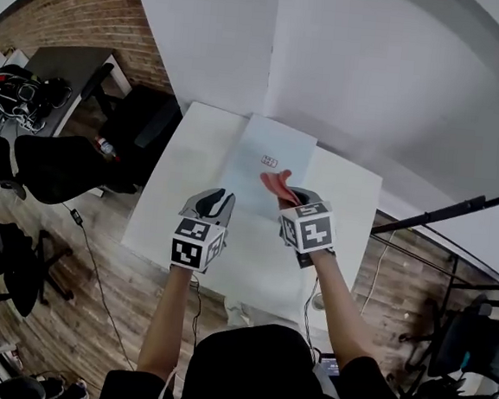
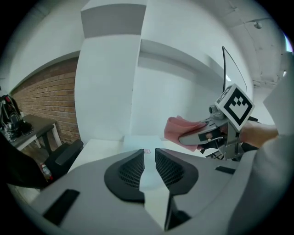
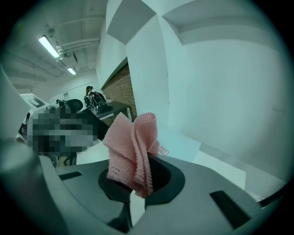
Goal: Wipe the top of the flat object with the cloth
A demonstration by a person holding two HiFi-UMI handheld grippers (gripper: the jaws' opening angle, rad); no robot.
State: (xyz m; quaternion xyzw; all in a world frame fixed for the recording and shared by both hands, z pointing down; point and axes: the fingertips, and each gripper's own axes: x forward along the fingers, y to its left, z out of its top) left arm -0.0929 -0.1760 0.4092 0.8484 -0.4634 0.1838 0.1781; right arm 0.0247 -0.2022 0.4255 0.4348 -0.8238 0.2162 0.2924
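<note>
mid-frame, the right gripper (image 1: 292, 194) has its fingers clamped on a pink cloth (image 1: 273, 183) over the pale blue flat object (image 1: 276, 140) on the white desk (image 1: 181, 188); the left gripper (image 2: 149, 158) is empty, its fingers narrowly apart.

Office: swivel chairs (image 1: 57, 169), desk (image 1: 70, 64), brick wall (image 1: 88, 11)

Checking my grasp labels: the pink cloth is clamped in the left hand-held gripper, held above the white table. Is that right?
Not quite: the right hand-held gripper clamps the pink cloth, as the right gripper view shows. The left hand-held gripper has nothing between its jaws. The cloth is indeed above the white table.
</note>
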